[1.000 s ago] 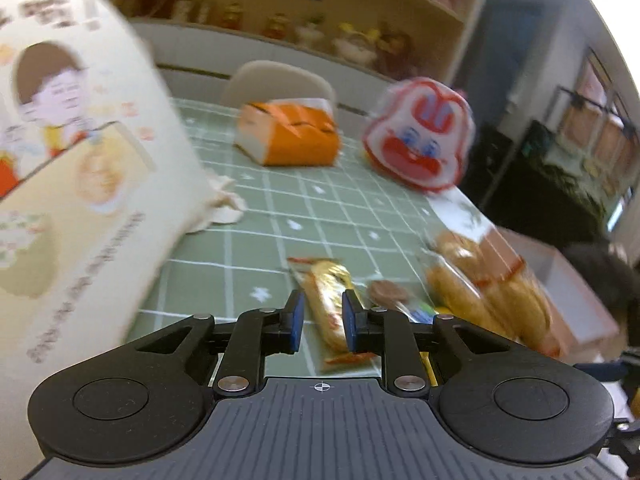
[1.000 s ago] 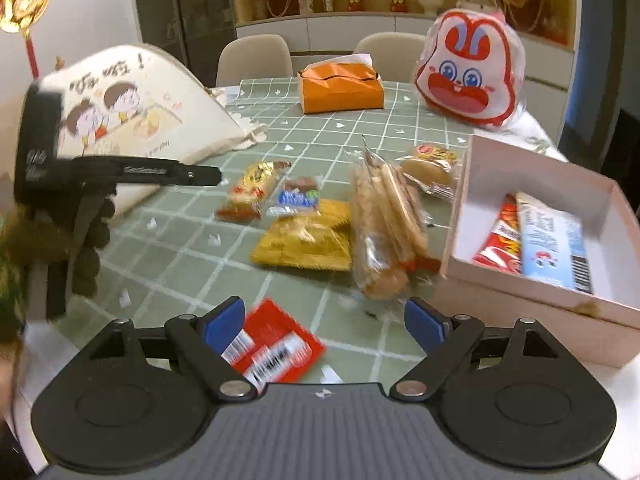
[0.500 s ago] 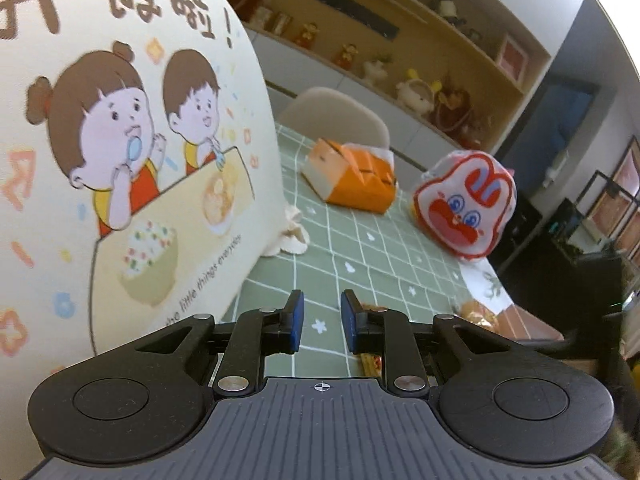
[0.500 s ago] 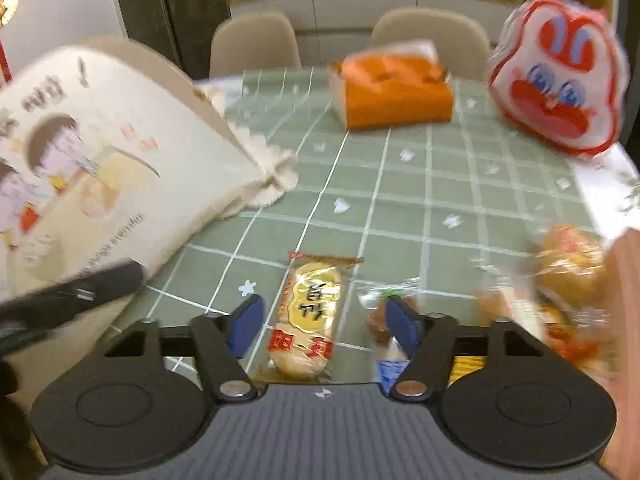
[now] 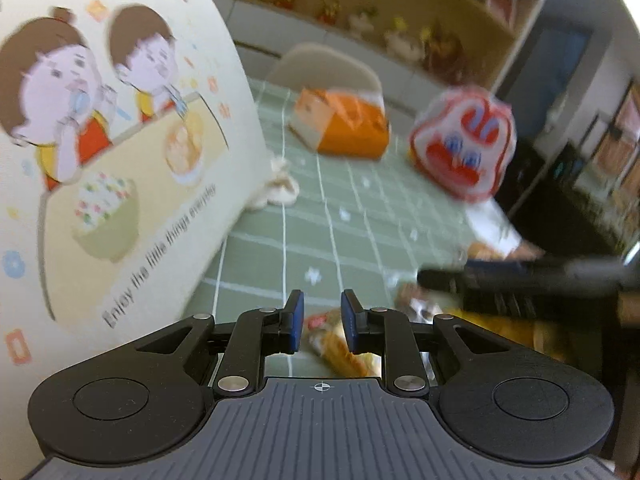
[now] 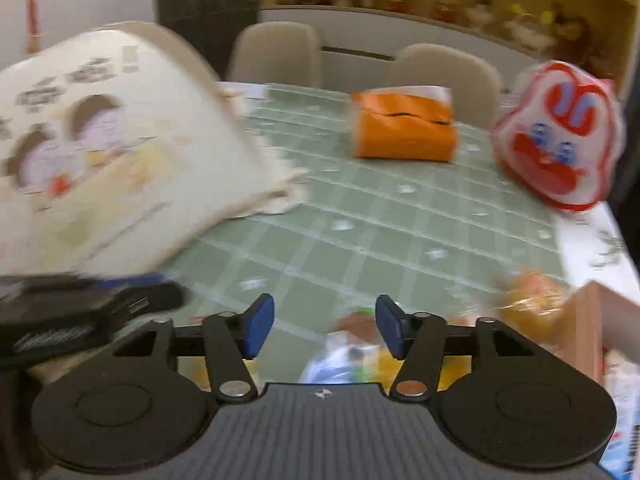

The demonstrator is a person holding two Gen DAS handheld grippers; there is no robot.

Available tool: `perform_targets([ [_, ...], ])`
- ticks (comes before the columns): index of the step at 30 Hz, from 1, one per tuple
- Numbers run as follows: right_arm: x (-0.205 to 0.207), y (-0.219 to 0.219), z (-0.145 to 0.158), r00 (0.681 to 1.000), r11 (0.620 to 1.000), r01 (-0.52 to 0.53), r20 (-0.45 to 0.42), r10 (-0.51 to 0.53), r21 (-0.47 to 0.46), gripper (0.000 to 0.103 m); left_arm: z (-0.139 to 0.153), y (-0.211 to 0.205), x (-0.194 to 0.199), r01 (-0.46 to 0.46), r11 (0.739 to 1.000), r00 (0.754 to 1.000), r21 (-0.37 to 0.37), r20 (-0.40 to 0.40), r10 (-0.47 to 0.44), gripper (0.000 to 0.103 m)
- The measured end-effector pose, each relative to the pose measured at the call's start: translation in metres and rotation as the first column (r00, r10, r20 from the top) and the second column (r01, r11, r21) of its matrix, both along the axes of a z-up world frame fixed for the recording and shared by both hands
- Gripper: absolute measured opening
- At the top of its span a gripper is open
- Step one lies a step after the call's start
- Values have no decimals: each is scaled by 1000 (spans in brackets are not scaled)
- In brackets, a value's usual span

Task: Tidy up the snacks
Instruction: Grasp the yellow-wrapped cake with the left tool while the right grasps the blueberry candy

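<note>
Lately relocated: right gripper (image 6: pixel 325 330), from red packet to blue-and-white snack (image 6: pixel 340 362), jaws opening, nothing clamped. Left gripper (image 5: pixel 322 320) nearly closed, empty. Pick pending.

Left gripper (image 5: pixel 322 326) shut; right gripper (image 6: pixel 325 330) opening, empty.

A cream cartoon-printed cloth bag (image 6: pixel 108 152) stands at the left of the green checked tablecloth (image 6: pixel 400 220). Behind lies an orange tissue box (image 6: pixel 404 128), with a red-and-white rabbit-face bag (image 6: pixel 556 136) to its right. Wrapped snacks (image 6: pixel 532 304) lie at the near right, beside a cardboard box (image 6: pixel 588 328).
</note>
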State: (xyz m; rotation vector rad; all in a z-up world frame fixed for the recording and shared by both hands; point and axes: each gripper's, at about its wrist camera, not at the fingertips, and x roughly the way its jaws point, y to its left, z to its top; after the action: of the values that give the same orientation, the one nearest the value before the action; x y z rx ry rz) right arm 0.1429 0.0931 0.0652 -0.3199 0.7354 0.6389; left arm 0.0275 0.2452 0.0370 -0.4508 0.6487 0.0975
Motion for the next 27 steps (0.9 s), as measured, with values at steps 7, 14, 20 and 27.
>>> perform_targets([
  [7, 54, -7, -42, 964, 985, 154, -229, -132, 80, 60, -8, -22, 7, 123, 991, 990, 61, -77, -118, 25],
  [14, 7, -8, -35, 992, 1000, 15, -122, -17, -15, 37, -9, -11, 6, 87, 996, 995, 12, -42, -87, 31],
  [20, -41, -53, -19, 984, 998, -53, -166, 60, 44, 36, -16, -42, 14, 159, 978, 987, 137, 1, -161, 33],
  [27, -80, -86, -25, 971, 996, -75, -223, 84, 48, 36, -17, -69, 12, 194, 935, 977, 296, 25, -210, 35],
])
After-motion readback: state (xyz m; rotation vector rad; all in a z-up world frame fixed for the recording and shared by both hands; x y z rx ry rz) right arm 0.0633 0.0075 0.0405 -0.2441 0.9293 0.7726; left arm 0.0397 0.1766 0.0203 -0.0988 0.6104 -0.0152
